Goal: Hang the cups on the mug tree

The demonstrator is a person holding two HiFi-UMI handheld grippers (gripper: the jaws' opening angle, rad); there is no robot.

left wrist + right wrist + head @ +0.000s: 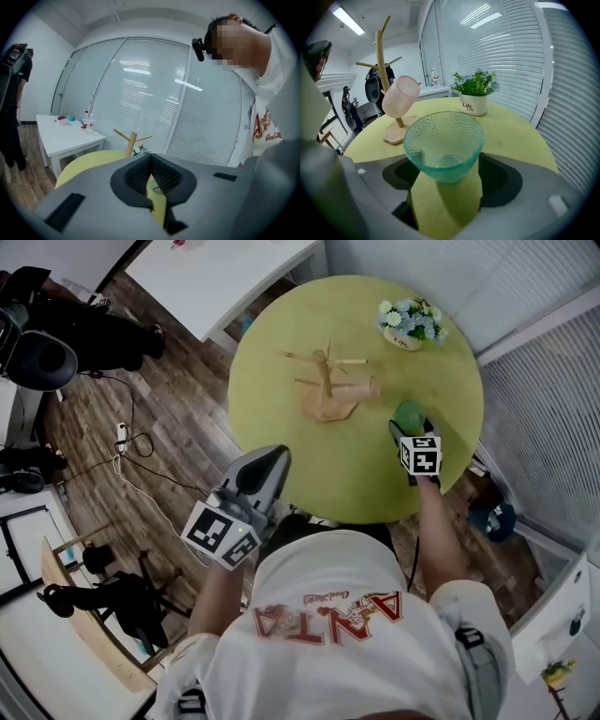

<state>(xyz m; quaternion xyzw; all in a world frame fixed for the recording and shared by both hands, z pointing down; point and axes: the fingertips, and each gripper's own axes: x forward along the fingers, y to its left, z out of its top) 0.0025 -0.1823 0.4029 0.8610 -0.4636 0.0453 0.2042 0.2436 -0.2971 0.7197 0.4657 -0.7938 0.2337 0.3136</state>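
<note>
A wooden mug tree (327, 381) stands near the middle of the round yellow-green table (281, 442). A pink cup (362, 390) hangs on one of its pegs. In the right gripper view the tree (383, 51) rises behind and left, with the pink cup (400, 96) tilted on it. A green glass cup (410, 414) stands on the table to the tree's right. My right gripper (409, 427) is open, its jaws wide on either side of the green cup (443, 143). My left gripper (265, 463) hovers at the table's near edge, shut and empty, its pads (140, 173) meeting at the tips.
A white pot of blue and white flowers (411, 324) sits at the table's far right, also seen in the right gripper view (474, 101). A white desk (225, 273) stands beyond the table. Cables and a chair (47, 352) lie on the wooden floor to the left.
</note>
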